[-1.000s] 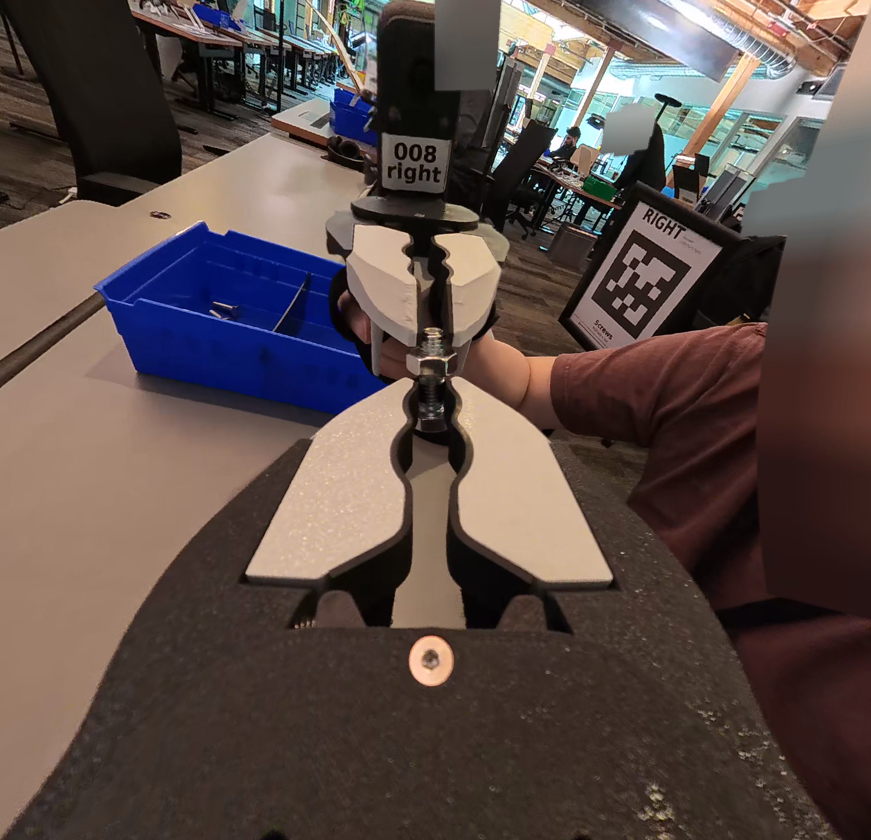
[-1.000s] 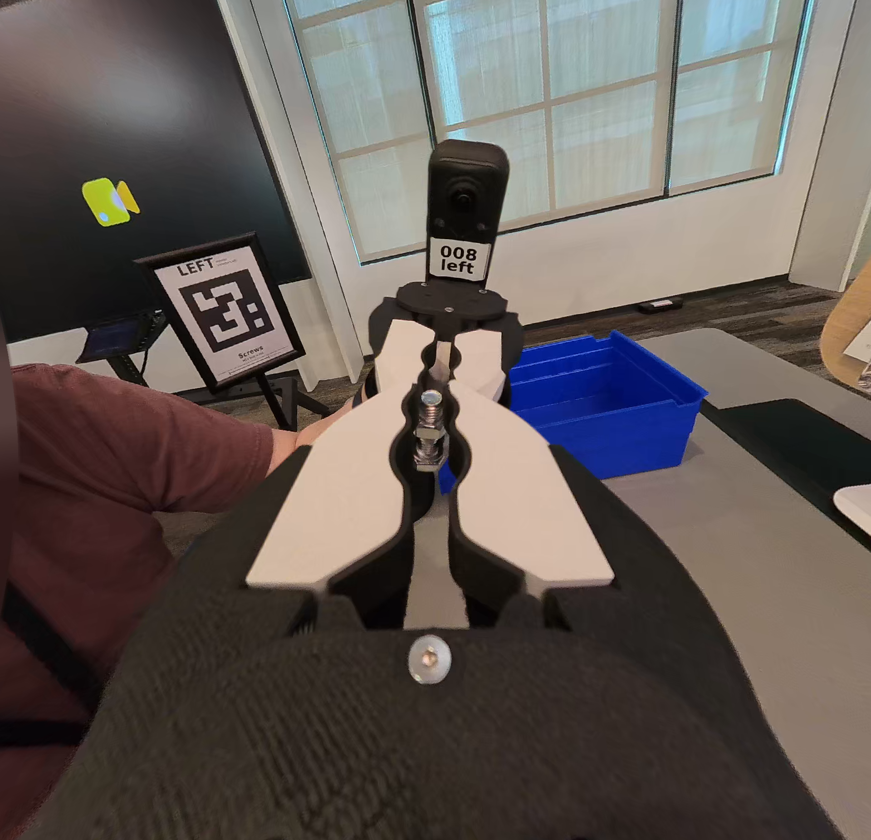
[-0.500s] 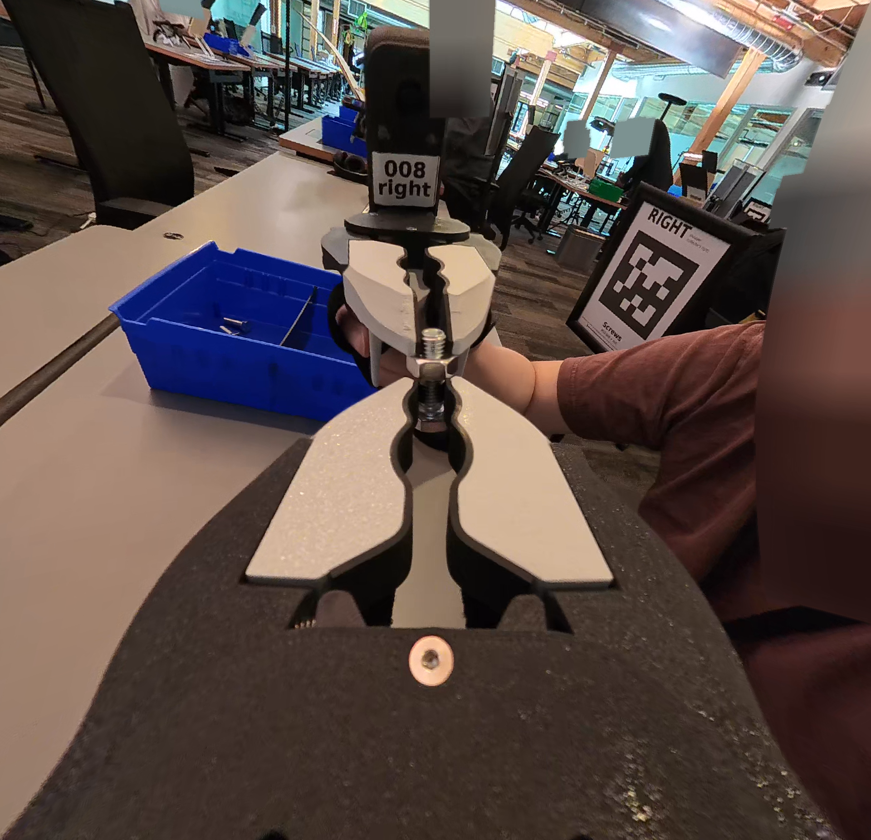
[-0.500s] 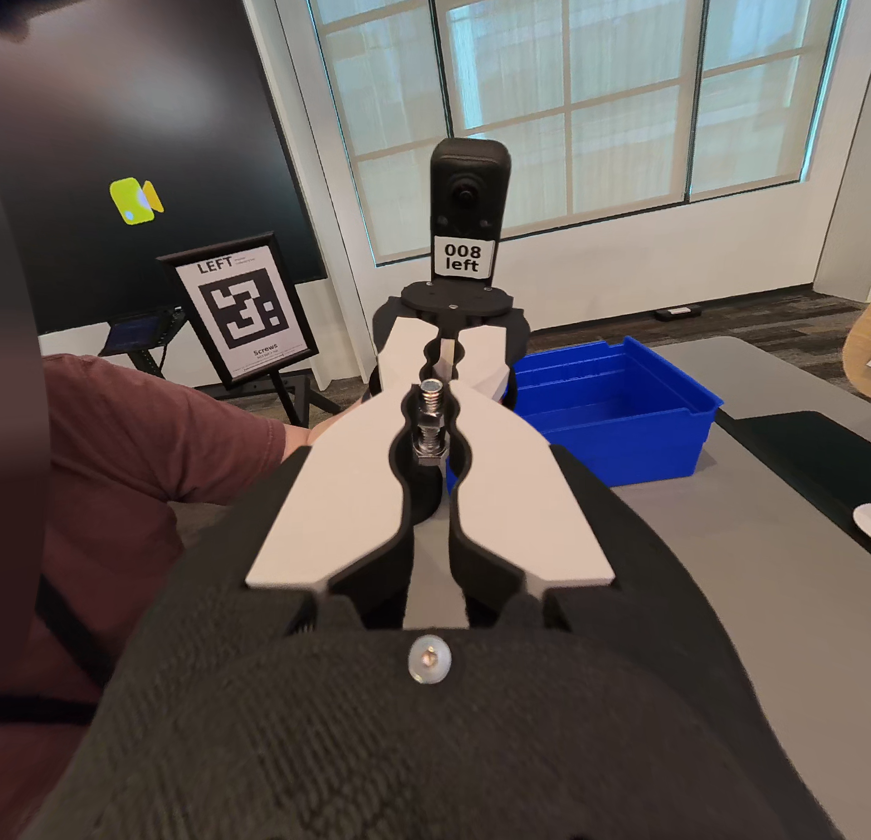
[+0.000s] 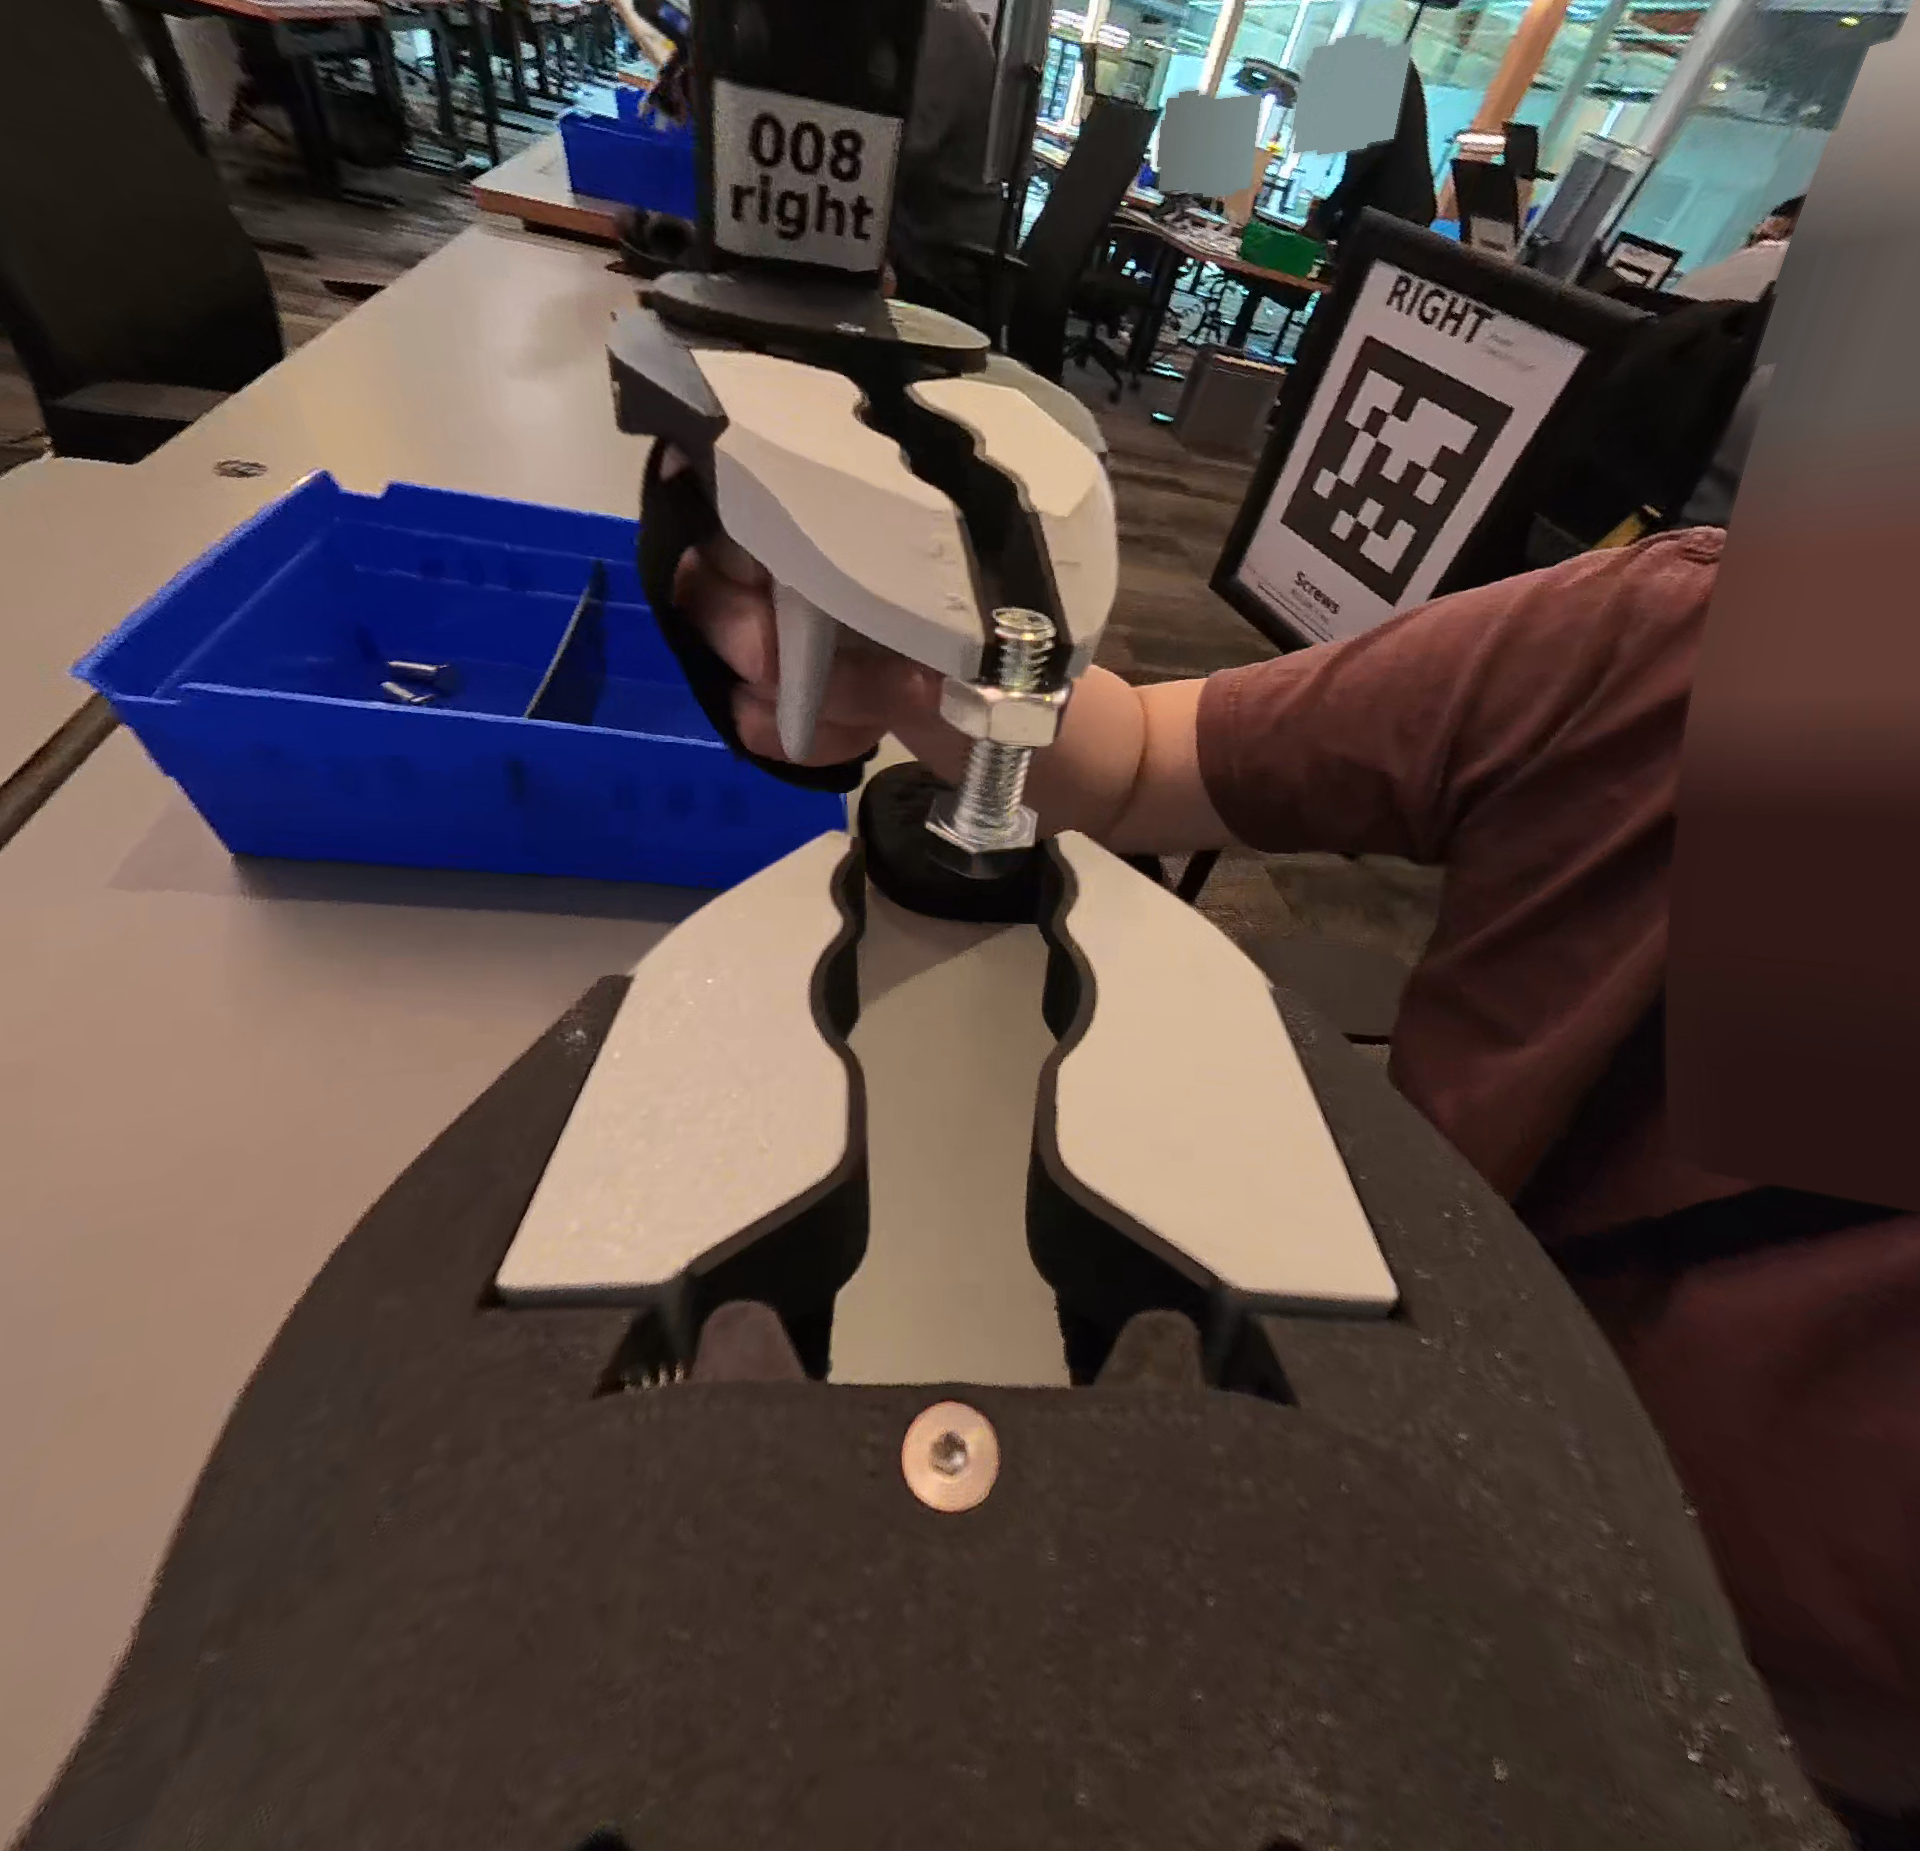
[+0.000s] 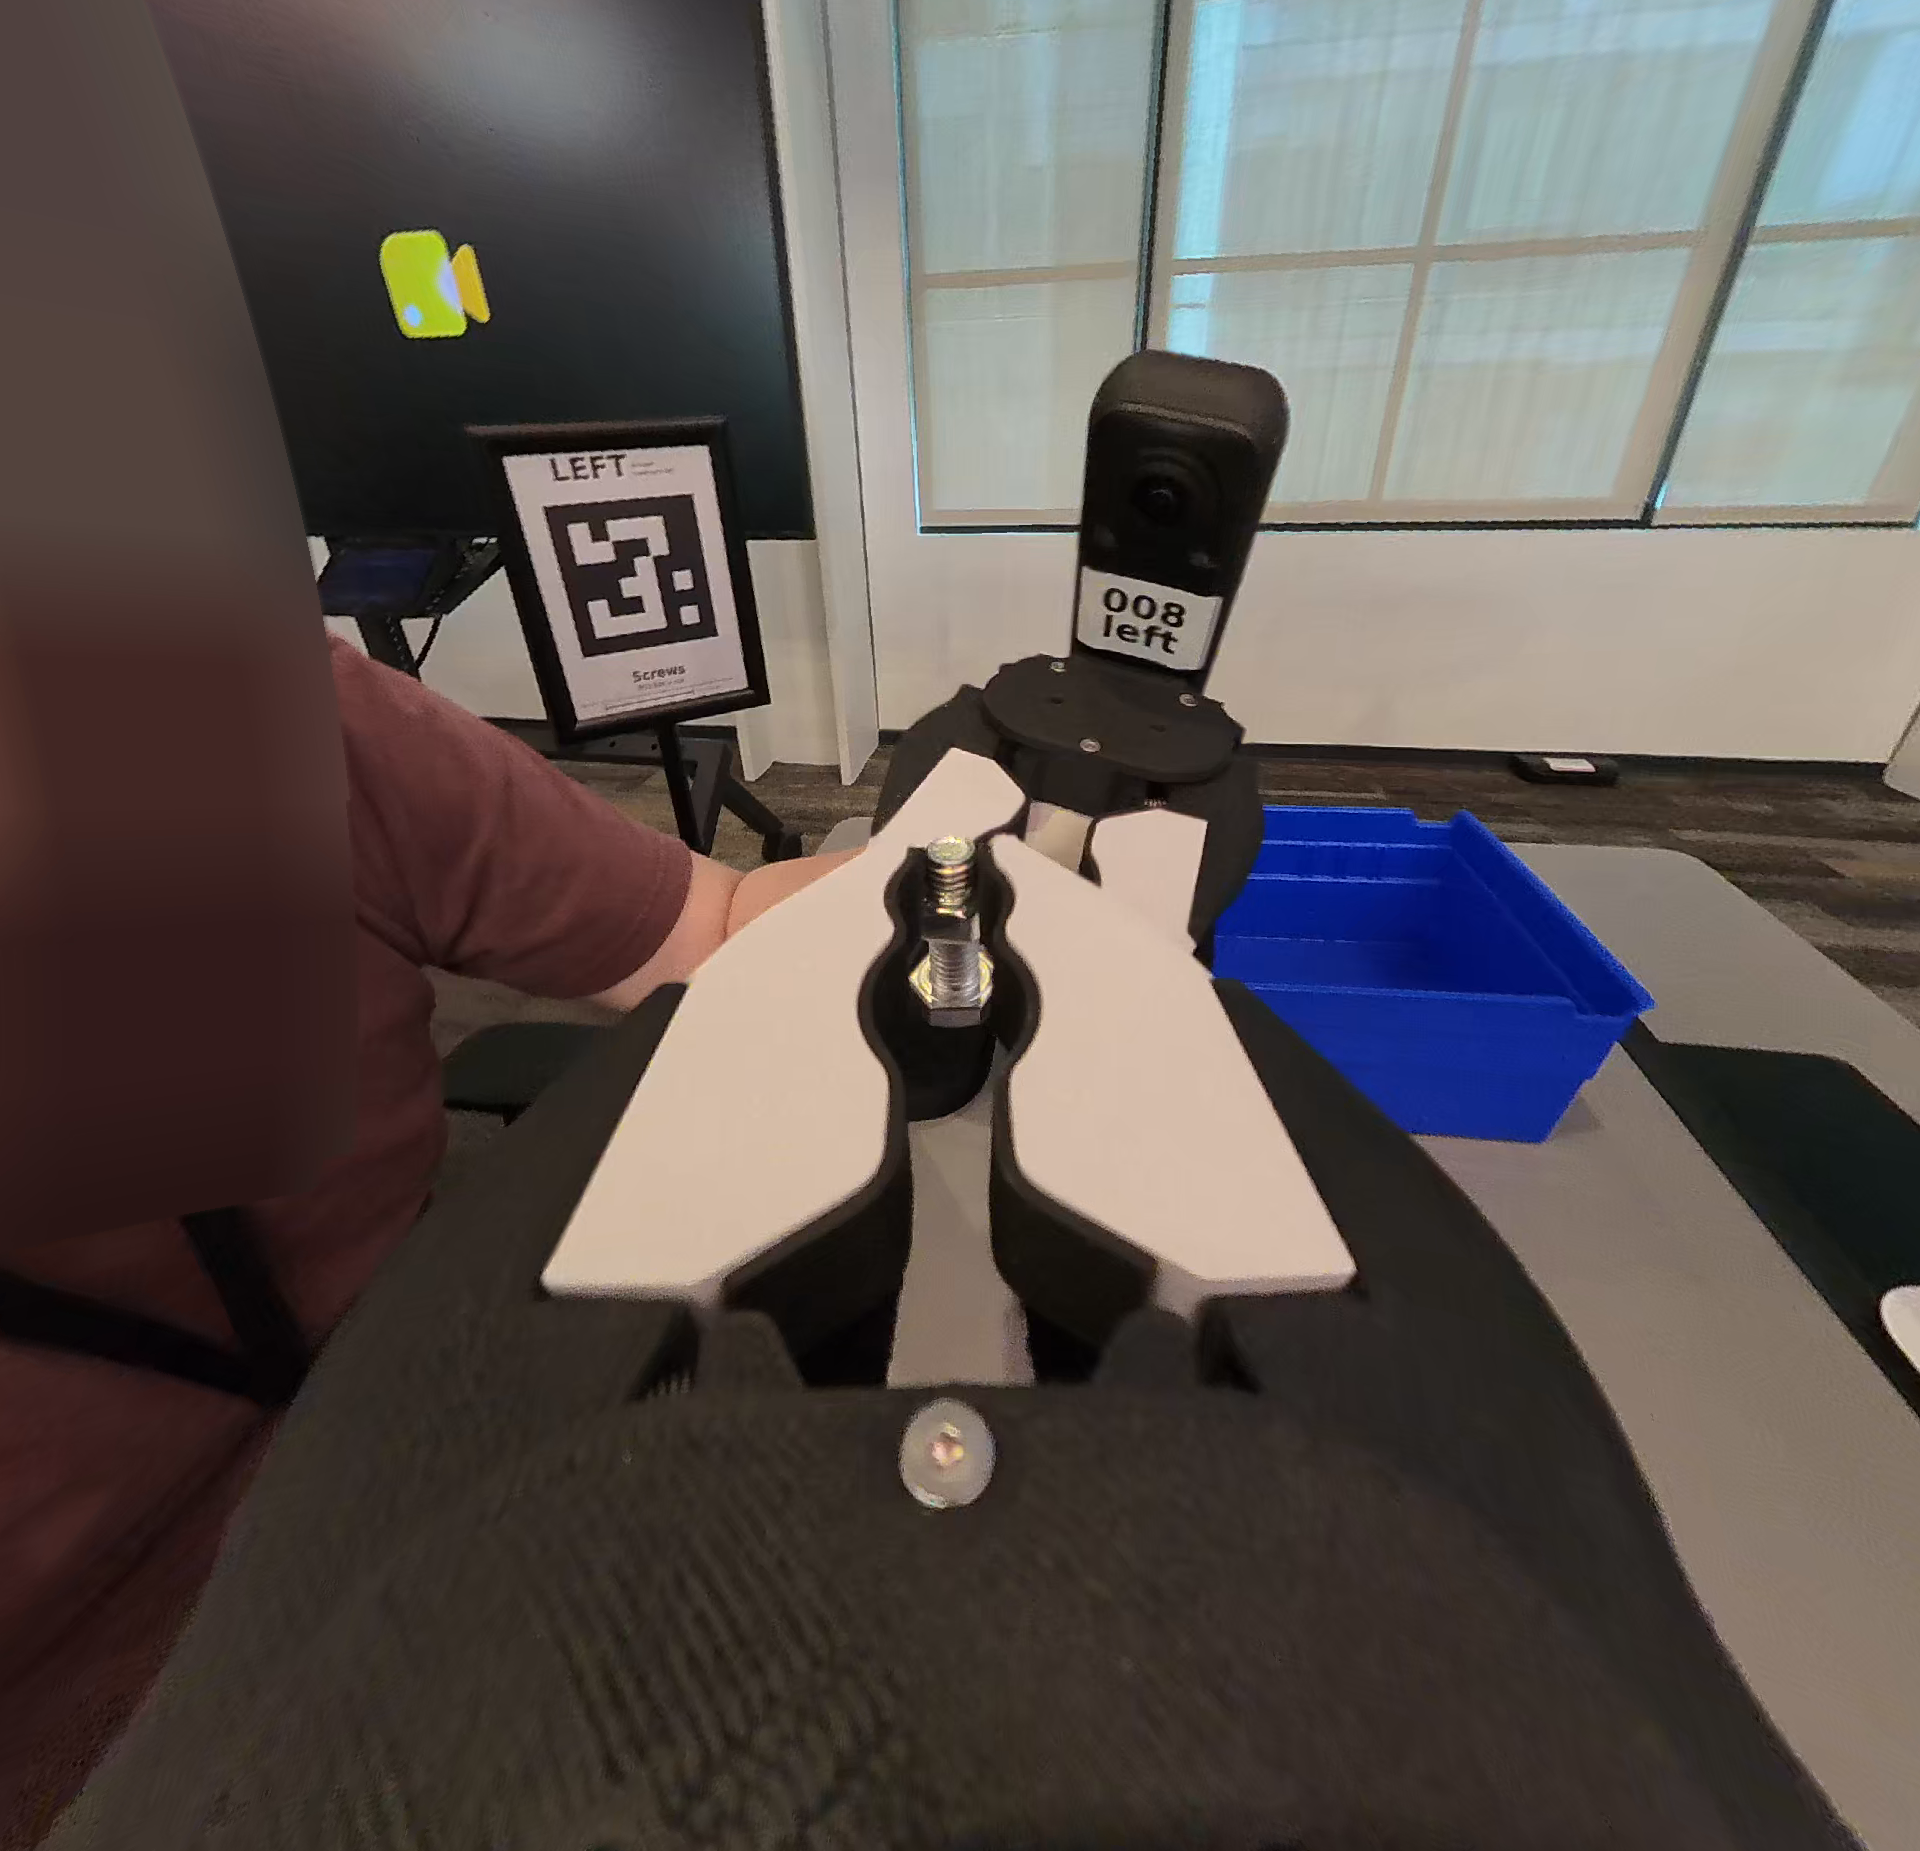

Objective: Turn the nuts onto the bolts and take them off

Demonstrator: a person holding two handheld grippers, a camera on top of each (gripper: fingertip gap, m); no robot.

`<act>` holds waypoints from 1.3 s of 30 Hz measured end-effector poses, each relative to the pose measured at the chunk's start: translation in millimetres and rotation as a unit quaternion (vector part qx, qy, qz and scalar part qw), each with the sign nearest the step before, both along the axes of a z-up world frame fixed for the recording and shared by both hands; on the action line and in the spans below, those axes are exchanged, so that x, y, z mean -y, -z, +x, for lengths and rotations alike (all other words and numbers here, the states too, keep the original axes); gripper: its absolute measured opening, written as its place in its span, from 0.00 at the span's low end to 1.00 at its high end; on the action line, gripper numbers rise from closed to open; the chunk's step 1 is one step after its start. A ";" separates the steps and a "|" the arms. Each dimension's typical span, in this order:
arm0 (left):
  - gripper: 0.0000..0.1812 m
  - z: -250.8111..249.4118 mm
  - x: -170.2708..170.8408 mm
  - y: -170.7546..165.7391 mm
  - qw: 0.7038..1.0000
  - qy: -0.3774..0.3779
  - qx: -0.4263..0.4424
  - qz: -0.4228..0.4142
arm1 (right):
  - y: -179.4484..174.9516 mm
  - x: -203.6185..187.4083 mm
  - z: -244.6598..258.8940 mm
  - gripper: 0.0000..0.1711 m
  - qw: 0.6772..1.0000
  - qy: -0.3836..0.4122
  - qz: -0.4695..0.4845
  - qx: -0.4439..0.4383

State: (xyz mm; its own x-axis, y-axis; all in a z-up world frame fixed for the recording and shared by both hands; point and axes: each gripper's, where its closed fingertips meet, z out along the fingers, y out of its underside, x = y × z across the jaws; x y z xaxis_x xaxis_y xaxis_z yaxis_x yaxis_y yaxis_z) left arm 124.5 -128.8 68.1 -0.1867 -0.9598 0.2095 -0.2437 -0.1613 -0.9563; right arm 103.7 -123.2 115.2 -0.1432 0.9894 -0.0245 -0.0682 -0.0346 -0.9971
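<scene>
while the bolt [image 5: 985,775] stands upright, head down on a black round base [image 5: 940,882] at the table [image 5: 260,1022] edge, its thread points up so a nut can be turned along it; the right gripper [image 5: 1013,648], seen opposite in the left wrist view, is closed on the upper hex nut [image 5: 1003,712], apparently gripping its flats for turning, with the thread tip showing above the fingers; the left gripper [image 5: 948,871] stands apart at a moderate width, its tips either side of the base and the bolt head, holding nothing, probably ready to steady the bolt; whether its tips touch the base cannot be told. count: one bolt in work; one nut on it, partway down the thread; two grippers; one blue bin [image 5: 416,721] beside them on the table, with one dark divider [image 5: 566,648] and two small loose screws [image 5: 410,679] in one compartment; one framed marker sign [image 5: 1392,461] behind.
</scene>
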 end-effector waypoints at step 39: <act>0.08 18.0 -7.9 17.5 0.993 -0.068 -0.049 0.082 | 9.0 -7.2 -5.1 0.14 0.996 0.058 0.044 0.047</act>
